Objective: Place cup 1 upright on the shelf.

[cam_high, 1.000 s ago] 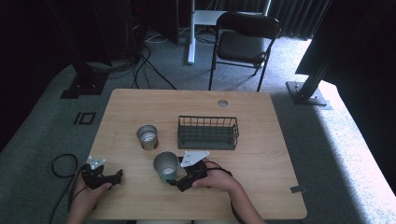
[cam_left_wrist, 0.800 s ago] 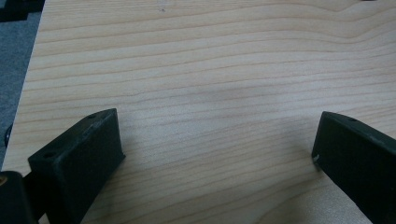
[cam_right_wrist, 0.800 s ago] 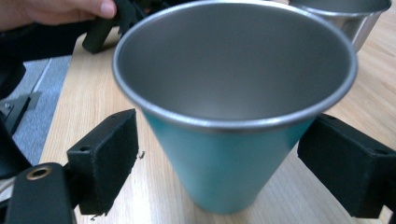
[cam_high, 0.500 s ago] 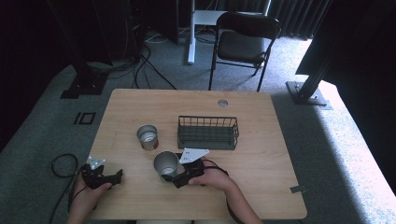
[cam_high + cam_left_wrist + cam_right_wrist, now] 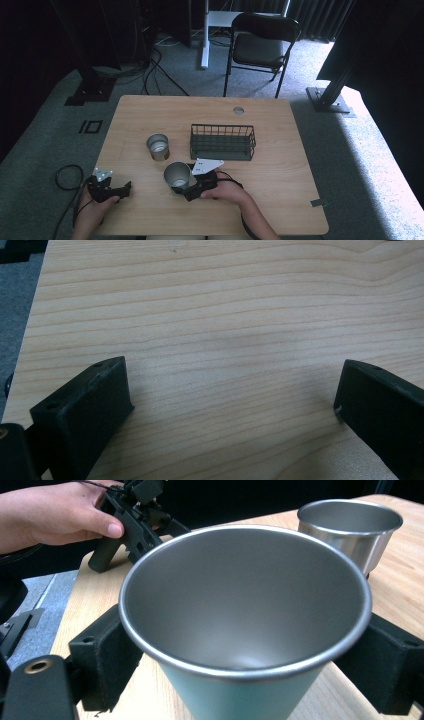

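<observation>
Near cup (image 5: 245, 625): brushed metal, satin grey inside, rim polished and bright, outer wall smooth with a pale bluish sheen; second cup (image 5: 350, 530): the same brushed steel, dull gleam on its wall; table (image 5: 225, 315): light wood, fine straight grain, smooth, matt with a faint soft glare; right gripper (image 5: 245, 660): black matt plastic, jaw faces slightly coarse, one brass-coloured fitting low on its body; left gripper (image 5: 230, 405): the same matt black, edges lightly scuffed; basket (image 5: 222, 142): thin dark wire, matt; floor (image 5: 350, 145): grey carpet, rough nap.
</observation>
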### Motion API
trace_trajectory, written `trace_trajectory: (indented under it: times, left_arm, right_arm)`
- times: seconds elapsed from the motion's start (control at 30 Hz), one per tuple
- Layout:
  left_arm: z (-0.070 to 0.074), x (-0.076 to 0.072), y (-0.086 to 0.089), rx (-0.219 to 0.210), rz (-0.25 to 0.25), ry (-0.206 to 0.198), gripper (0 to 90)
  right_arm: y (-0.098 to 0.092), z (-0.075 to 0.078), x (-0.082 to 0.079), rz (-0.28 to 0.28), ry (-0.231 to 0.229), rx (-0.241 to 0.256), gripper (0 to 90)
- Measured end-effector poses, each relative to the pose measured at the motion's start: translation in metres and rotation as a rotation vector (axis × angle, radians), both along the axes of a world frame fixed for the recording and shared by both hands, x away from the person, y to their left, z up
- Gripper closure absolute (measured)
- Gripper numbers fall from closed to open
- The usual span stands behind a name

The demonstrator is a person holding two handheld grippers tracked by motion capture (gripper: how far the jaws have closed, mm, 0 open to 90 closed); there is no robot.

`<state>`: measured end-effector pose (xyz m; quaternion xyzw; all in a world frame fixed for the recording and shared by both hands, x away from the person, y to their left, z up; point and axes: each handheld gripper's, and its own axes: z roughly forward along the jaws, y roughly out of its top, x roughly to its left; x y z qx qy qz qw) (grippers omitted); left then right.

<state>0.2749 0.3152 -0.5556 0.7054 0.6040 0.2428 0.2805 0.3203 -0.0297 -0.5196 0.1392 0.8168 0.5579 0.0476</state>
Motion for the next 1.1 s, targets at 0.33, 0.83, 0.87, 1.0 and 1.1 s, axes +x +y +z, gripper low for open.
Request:
trace_trajectory:
  times: [0.33, 0.83, 0.87, 1.0, 1.1]
  left_arm:
    - [0.000, 0.000, 0.000, 0.000, 0.000, 0.000, 2.2]
    - [0.000, 0.000, 0.000, 0.001, 0.000, 0.001, 2.2]
    - [0.000, 0.000, 0.000, 0.000, 0.000, 0.000, 2.2]
    - [0.000, 0.000, 0.000, -0.002, 0.001, -0.002, 2.1]
    - [0.000, 0.000, 0.000, -0.001, 0.002, -0.001, 2.2]
  right_arm:
    - [0.006, -0.001, -0.002, 0.007, -0.043, 0.017, 11.2]
    - [0.015, 0.005, -0.002, -0.030, -0.023, 0.031, 12.4]
    - [0.014, 0.007, -0.001, -0.031, -0.018, 0.036, 12.4]
    - [0.012, 0.013, -0.001, -0.040, -0.015, 0.050, 12.4]
    - [0.012, 0.016, -0.001, -0.038, -0.003, 0.053, 12.4]
